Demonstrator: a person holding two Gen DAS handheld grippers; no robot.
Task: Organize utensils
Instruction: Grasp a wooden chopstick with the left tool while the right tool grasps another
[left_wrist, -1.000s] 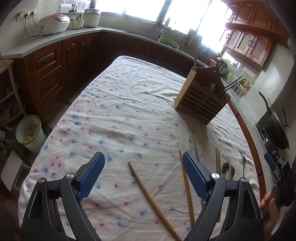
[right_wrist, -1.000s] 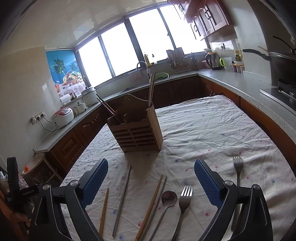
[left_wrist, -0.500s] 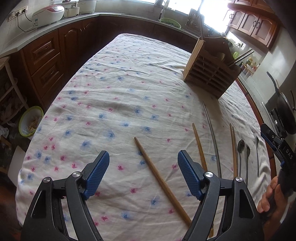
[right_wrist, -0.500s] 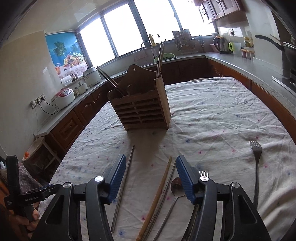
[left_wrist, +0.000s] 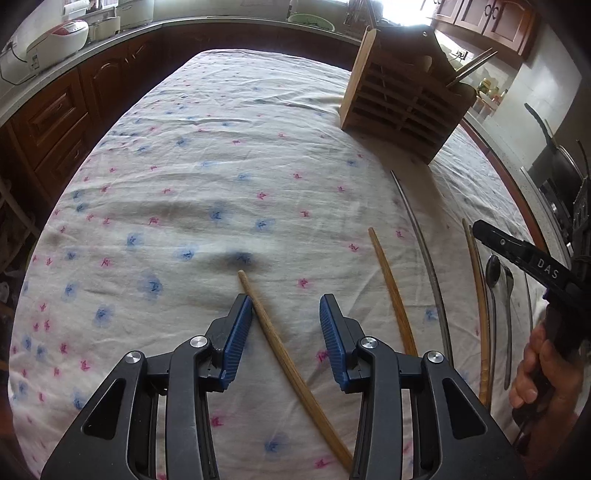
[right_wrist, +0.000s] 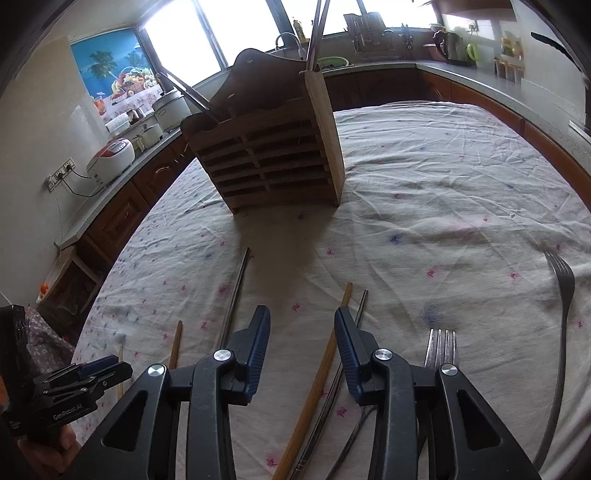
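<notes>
My left gripper (left_wrist: 286, 314) hangs low over the flowered tablecloth (left_wrist: 207, 155), its jaws closing. A wooden chopstick (left_wrist: 273, 343) lies between them, close to the left pad (left_wrist: 240, 325); the right pad stands apart from it. My right gripper (right_wrist: 301, 321) is also closing, over another wooden chopstick (right_wrist: 317, 380) that passes under its right finger and runs between the jaws, with no pad pressing on it. A metal chopstick (right_wrist: 364, 299) lies beside it. The slatted wooden utensil holder (right_wrist: 269, 158) (left_wrist: 402, 107) stands upright further back with chopsticks in it.
More utensils lie loose on the cloth: a wooden chopstick (left_wrist: 391, 291), a metal chopstick (left_wrist: 424, 251), spoons (left_wrist: 493, 266) and two forks (right_wrist: 441, 347) (right_wrist: 563, 295). Counters with a rice cooker (left_wrist: 48, 37) ring the table. A hand (left_wrist: 535, 373) is at the right edge.
Both grippers have sunk toward the table and their jaws have narrowed a lot. The left now straddles a wooden chopstick; the right has come down over the chopstick pair.
</notes>
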